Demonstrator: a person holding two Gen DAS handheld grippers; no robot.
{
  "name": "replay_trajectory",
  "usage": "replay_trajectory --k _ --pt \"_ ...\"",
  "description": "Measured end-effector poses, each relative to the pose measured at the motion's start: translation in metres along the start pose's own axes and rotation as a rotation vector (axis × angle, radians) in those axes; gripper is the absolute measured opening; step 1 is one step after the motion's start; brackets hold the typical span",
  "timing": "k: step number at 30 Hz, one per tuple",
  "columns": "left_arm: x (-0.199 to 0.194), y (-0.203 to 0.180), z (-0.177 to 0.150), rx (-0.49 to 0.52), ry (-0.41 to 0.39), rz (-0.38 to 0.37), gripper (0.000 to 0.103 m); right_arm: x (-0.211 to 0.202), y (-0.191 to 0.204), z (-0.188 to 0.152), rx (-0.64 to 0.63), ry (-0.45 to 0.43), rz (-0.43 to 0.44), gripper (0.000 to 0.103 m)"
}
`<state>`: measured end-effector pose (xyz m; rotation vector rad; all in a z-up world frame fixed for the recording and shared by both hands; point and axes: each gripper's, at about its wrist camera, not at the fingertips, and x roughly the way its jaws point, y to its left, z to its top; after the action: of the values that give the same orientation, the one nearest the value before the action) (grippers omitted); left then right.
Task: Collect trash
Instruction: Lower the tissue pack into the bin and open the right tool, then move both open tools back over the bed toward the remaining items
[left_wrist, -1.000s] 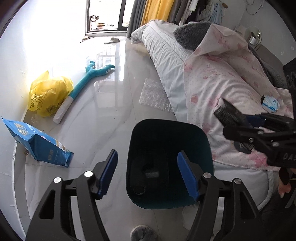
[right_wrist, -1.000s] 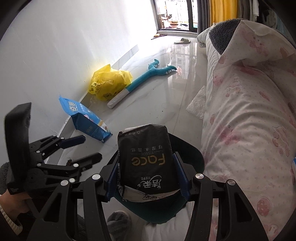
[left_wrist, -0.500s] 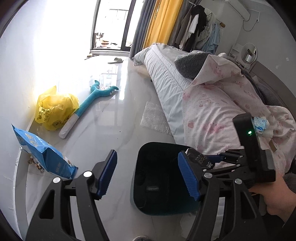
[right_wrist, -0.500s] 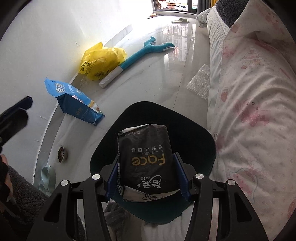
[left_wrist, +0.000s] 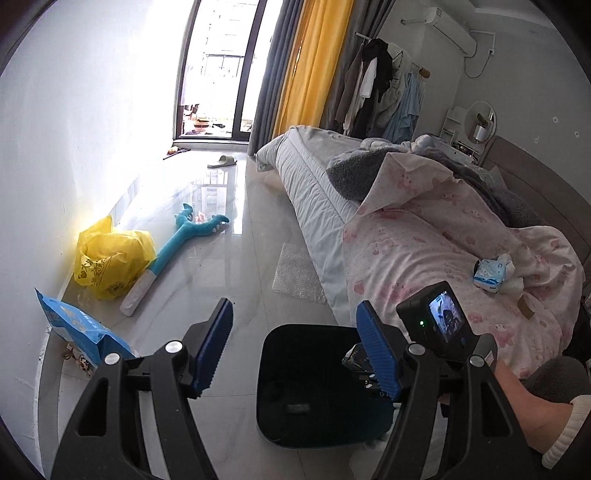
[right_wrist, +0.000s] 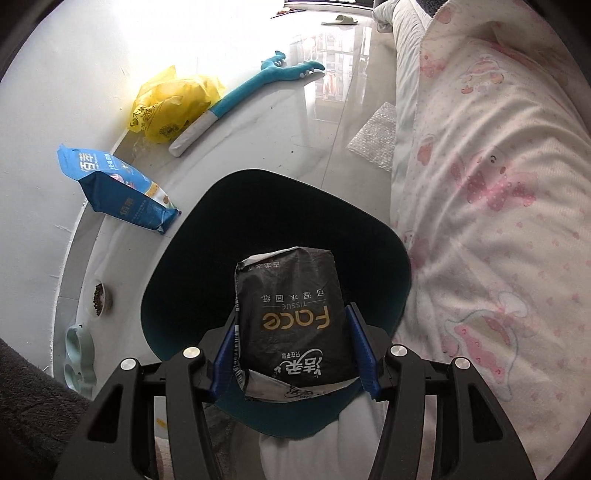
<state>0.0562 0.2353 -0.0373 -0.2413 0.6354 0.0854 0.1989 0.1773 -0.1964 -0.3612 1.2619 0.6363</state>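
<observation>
My right gripper (right_wrist: 293, 349) is shut on a black tissue pack (right_wrist: 291, 317) and holds it over the open mouth of a dark teal trash bin (right_wrist: 207, 236) on the floor beside the bed. In the left wrist view the same bin (left_wrist: 295, 354) stands low in the middle, with the right gripper and a corner of the pack (left_wrist: 352, 360) at its right rim. My left gripper (left_wrist: 295, 349) is open and empty, above and in front of the bin. A blue-white tissue packet (left_wrist: 489, 273) lies on the pink bedcover.
A yellow plastic bag (left_wrist: 110, 262), a blue snack bag (left_wrist: 79, 328) and a teal plush toy (left_wrist: 173, 254) lie along the left wall. Bubble wrap (left_wrist: 297, 275) lies by the bed (left_wrist: 424, 236). Pet bowls (right_wrist: 98, 295) sit near the wall.
The right gripper has carried the tissue pack lower and further over the bin mouth. The left gripper has tilted up and back, so more of the room shows.
</observation>
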Motion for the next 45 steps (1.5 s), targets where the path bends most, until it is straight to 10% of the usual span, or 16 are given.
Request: replay_trajectory --k 26,45 --pt "0.012 -0.081 0.022 0.091 -0.055 -0.077 0.079 -0.121 -0.043 -0.019 -0.005 -0.335 0.005 0.075" --pt "0.045 -0.159 0.02 0.183 -0.033 -0.227 0.091 -0.199 -0.147 -0.072 0.12 -0.512 -0.1 0.081"
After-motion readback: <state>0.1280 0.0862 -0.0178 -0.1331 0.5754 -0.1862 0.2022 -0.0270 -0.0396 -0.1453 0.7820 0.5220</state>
